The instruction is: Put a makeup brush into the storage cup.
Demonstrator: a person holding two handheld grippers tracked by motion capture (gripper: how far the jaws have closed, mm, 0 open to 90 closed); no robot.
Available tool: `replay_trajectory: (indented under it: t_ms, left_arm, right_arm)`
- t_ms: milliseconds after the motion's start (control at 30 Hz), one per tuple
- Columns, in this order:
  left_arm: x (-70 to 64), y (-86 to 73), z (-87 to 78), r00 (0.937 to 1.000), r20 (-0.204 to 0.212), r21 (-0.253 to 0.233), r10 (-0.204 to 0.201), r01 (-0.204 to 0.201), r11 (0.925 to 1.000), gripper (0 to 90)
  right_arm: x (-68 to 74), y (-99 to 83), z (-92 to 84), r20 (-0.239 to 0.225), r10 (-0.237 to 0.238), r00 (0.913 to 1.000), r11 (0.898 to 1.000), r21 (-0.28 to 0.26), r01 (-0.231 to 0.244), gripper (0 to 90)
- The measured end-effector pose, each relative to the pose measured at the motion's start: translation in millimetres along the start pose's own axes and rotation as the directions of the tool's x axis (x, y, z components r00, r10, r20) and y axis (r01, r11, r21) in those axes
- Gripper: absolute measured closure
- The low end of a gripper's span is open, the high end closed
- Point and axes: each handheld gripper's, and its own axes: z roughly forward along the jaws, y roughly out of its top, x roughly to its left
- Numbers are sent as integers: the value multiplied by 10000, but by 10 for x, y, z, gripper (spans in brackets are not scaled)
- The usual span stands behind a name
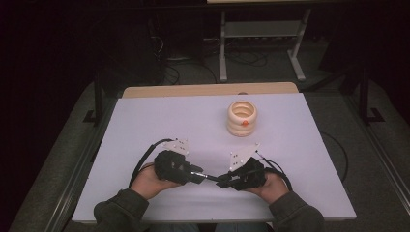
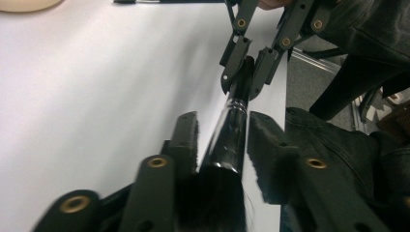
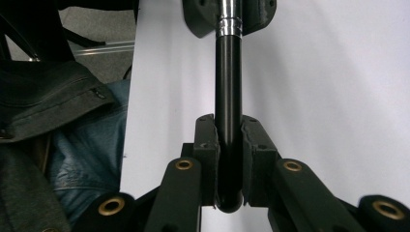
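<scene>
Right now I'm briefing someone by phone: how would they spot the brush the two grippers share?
On the white tabletop, look near the front edge, well short of the cream ribbed wooden ring stack. The slim glossy black brush with a silver band bridges the left hand-held gripper and right hand-held gripper. It alone is dark, thin and lifted.

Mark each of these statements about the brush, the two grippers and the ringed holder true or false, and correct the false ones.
1. The right gripper clamps the black brush at its handle end. True.
2. The left gripper presses firmly on the brush. False: its pads stand apart from the ferrule, with the bristles between the jaws.
3. The cream ringed holder lies tipped over. False: it stands upright on the white table.
4. The brush is inside the holder. False: it spans between the two grippers.
5. The holder bears a small orange spot. True.
</scene>
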Motion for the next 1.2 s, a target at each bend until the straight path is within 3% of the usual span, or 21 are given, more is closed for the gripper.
replay_trajectory:
  t_ms: [100,167,300,433,500,567,733,833,967,1000,1067,1133,1200]
  left_arm:
    - [9,8,-4,9999,133,-1,2,-2,10000,686]
    - [5,14,-3,9988,499,59,21,-24,10000,728]
    - [-36,38,43,9989,304,604,344,-362,9975,754]
    - [-57,49,39,9989,257,681,399,-416,9968,756]
    - [-72,59,43,9987,85,843,498,-504,9952,757]
    - [-69,66,56,9978,-66,1141,662,-650,9913,757]
    - [-99,76,82,9960,-192,1561,874,-833,9842,757]
    - [-131,91,105,9952,-167,1701,969,-927,9811,757]
    - [-144,114,95,9939,-87,1613,1099,-1070,9811,756]
    - [-146,112,94,9943,-91,1584,1059,-1032,9820,751]
    - [-131,100,77,9957,-54,1471,923,-905,9850,744]
    - [-107,80,34,9967,-260,1236,771,-733,9896,658]
    - [-72,54,-29,9977,-285,930,613,-584,9939,643]
  right_arm:
    - [-10,0,10,170,-361,9992,9993,5,361,783]
    - [-10,-4,18,241,-494,9985,9987,141,490,772]
    - [17,-11,101,338,-676,9971,9954,699,651,766]
    - [10,-4,112,339,-486,9982,9964,713,461,744]
    - [6,14,104,214,-223,9995,9967,782,206,679]
    - [15,31,102,496,-158,9986,9960,890,113,624]
    - [65,95,129,777,-242,9967,9907,1351,135,642]
    - [116,143,186,773,-303,9965,9850,1715,167,713]
    - [139,174,232,593,-594,9965,9816,1851,475,772]
    - [163,172,244,554,-846,9949,9803,1832,731,784]
    - [170,167,244,540,-897,9945,9811,1765,789,786]
    - [158,126,203,594,-481,9971,9899,1360,396,787]
    - [142,96,182,689,-414,9968,9917,1243,326,787]
